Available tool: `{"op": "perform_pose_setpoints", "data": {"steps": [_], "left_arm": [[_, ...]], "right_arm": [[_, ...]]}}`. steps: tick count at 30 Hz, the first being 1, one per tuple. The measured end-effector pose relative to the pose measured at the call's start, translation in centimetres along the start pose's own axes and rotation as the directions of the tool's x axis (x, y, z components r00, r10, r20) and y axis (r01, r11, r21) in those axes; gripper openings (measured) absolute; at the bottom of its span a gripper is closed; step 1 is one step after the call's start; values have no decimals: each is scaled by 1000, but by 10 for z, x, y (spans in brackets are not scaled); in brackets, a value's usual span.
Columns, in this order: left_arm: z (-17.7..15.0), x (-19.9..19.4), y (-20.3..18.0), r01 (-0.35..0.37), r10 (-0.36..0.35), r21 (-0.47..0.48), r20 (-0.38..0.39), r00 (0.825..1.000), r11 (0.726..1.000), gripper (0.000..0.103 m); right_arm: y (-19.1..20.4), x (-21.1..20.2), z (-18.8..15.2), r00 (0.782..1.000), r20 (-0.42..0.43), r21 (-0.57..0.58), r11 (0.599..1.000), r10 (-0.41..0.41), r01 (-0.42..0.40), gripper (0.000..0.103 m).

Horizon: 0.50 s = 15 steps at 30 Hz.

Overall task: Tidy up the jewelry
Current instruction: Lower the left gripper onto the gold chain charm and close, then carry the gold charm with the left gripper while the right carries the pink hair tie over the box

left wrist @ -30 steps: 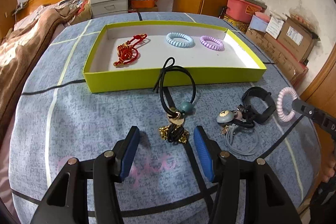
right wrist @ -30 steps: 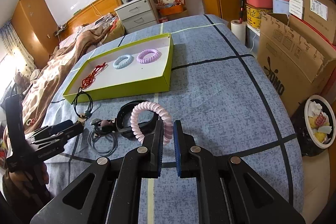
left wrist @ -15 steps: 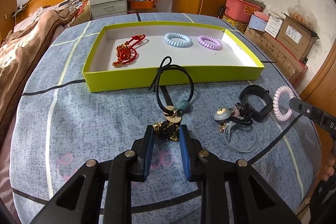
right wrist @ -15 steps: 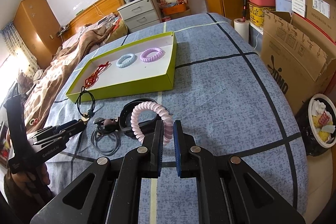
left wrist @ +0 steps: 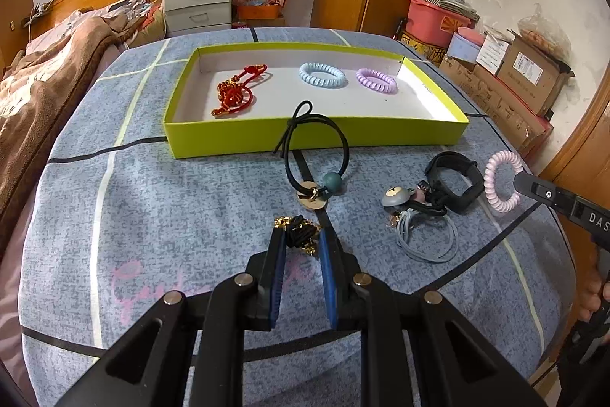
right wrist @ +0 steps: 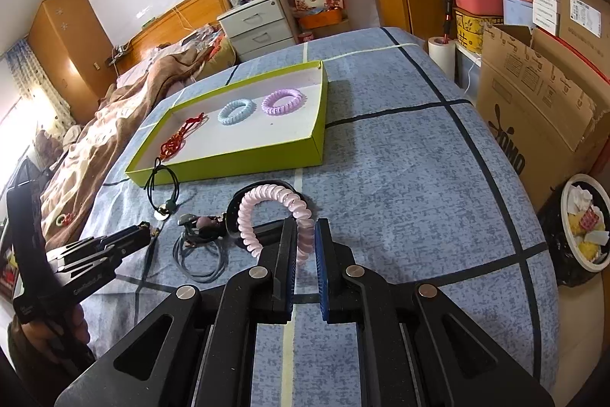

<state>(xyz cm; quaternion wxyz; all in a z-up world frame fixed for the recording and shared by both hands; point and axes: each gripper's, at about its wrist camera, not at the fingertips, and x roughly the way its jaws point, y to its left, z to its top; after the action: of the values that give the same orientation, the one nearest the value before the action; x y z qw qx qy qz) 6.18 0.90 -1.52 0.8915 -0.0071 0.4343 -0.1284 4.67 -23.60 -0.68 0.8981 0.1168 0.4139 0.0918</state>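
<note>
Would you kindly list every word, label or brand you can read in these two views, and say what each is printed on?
"DAS", cut off at the frame edge: on the right gripper.
"OMO", first letter hidden: on the cardboard box.
Pink cursive writing on the blue bedspread: too faint to read.
Labels on the stacked boxes: too small.
Small print on the left gripper: blurred.

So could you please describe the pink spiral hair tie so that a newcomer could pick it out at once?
Start at the yellow-green tray on the blue bedspread; loose pieces lie in front of it. At the right end of that row, beside the black strap, the pink spiral hair tie stands upright, pinched in the right tongs. Its coiled twins, blue and purple, lie flat inside the tray.
</note>
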Motion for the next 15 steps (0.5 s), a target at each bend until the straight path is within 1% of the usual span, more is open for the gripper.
{"op": "perform_pose_setpoints", "data": {"steps": [8, 15], "left_arm": [[7, -14, 1, 8, -8, -1, 34, 999, 1000, 19], [27, -24, 2, 26, -26, -1, 70, 997, 1000, 19]], "right_arm": [[9, 2, 4, 1000, -2, -22, 1000, 13, -13, 10], [20, 0, 19, 1000, 16, -52, 998, 20, -20, 10]]}}
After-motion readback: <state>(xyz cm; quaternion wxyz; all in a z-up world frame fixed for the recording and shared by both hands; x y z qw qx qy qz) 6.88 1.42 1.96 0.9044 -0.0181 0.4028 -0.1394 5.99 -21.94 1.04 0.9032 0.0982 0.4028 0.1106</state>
